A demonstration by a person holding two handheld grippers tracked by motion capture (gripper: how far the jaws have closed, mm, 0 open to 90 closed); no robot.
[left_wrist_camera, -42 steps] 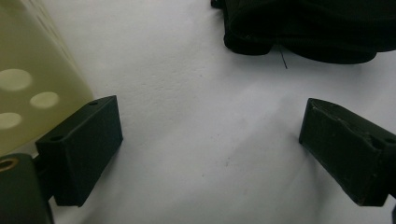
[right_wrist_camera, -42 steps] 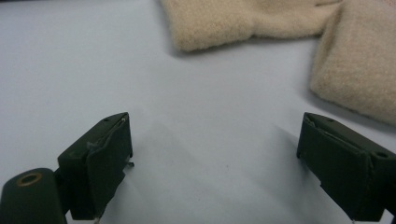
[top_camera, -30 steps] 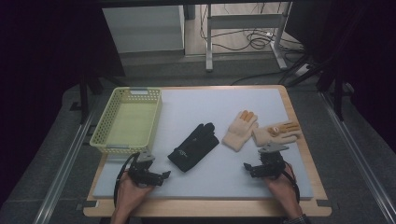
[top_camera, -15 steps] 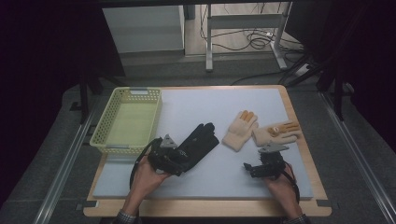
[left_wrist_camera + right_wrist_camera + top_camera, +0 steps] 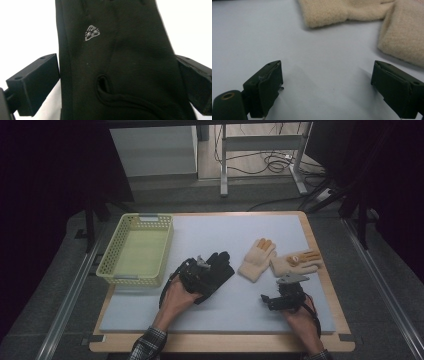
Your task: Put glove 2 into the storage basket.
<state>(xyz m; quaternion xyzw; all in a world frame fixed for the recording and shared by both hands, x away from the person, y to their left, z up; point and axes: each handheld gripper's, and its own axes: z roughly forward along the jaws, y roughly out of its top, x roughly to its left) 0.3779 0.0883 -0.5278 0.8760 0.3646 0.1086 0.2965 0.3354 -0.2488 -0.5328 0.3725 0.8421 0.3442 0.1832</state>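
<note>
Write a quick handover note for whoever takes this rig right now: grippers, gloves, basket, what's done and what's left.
Left gripper: open, jaws straddling the black glove near its cuff, not yet closed.
Right gripper: open and holding nothing, low over the mat just short of the two cream gloves, which overlap at the cuffs.
Yellow basket: at the table's left, nothing in it.
Done: no glove moved.
Left: probably close on the black glove and carry it to the basket, then the cream pair.

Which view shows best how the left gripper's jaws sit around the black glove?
The left gripper view: the black glove lies between the two spread jaws of the left gripper, logo showing. The high view shows the glove's fingers past that gripper, on the table.
</note>
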